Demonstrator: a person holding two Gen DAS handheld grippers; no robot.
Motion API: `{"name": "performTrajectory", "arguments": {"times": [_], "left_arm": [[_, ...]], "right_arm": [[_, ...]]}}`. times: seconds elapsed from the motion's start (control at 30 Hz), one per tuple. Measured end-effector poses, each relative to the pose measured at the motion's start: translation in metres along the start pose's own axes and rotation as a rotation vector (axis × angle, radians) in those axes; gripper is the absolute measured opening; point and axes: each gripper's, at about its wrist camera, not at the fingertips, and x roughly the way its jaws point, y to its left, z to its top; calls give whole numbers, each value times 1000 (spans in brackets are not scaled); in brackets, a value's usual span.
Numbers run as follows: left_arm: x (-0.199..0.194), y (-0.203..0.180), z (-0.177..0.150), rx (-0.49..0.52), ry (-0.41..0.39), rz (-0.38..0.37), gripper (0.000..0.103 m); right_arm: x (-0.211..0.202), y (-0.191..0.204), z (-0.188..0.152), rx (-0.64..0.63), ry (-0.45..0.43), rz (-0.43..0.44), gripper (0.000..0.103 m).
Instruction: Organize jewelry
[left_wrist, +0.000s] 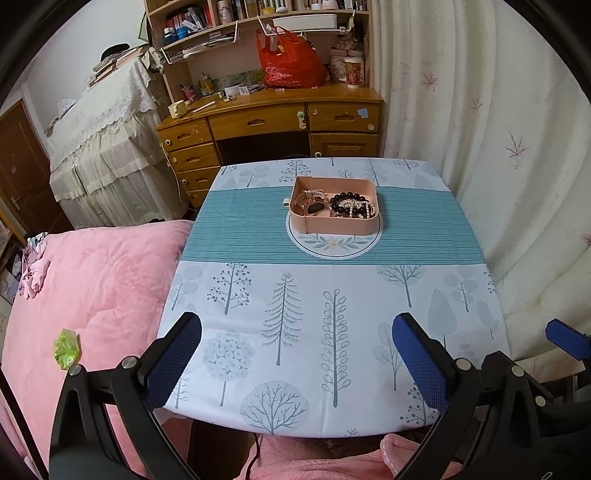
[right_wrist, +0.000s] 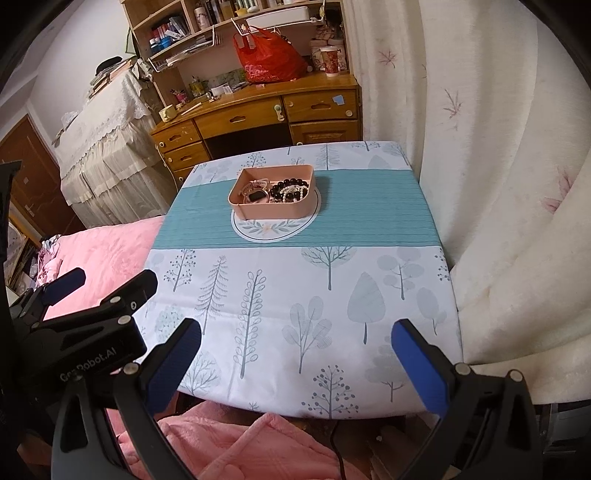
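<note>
Wooden desk (left_wrist: 273, 122) with bookshelf hutch (left_wrist: 229, 18); cream curtain (left_wrist: 498, 129) at right; pink bed quilt (left_wrist: 92, 295); lace-covered furniture (left_wrist: 103, 147); brown door (left_wrist: 18, 166).

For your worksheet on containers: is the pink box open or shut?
Open: the pink box has no lid on, and the bead bracelets inside show from above.

Black-framed left gripper (left_wrist: 297, 332) and right gripper (right_wrist: 297, 334), blue textured pads (right_wrist: 419, 363), silver screws, white "Robot.AI" lettering; person in fluffy pink garment (right_wrist: 236, 443).

A tray (left_wrist: 334, 225) holding jewelry (left_wrist: 351, 207) sits mid-table (left_wrist: 295, 295), desk (left_wrist: 273, 122) behind.
</note>
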Motion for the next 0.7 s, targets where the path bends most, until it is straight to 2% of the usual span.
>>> {"name": "performTrajectory", "arguments": {"times": [0.7], "left_arm": [[-2,0,-2,2,-5,2,102]], "right_arm": [[1,-1,0,0,0,1,103]]}}
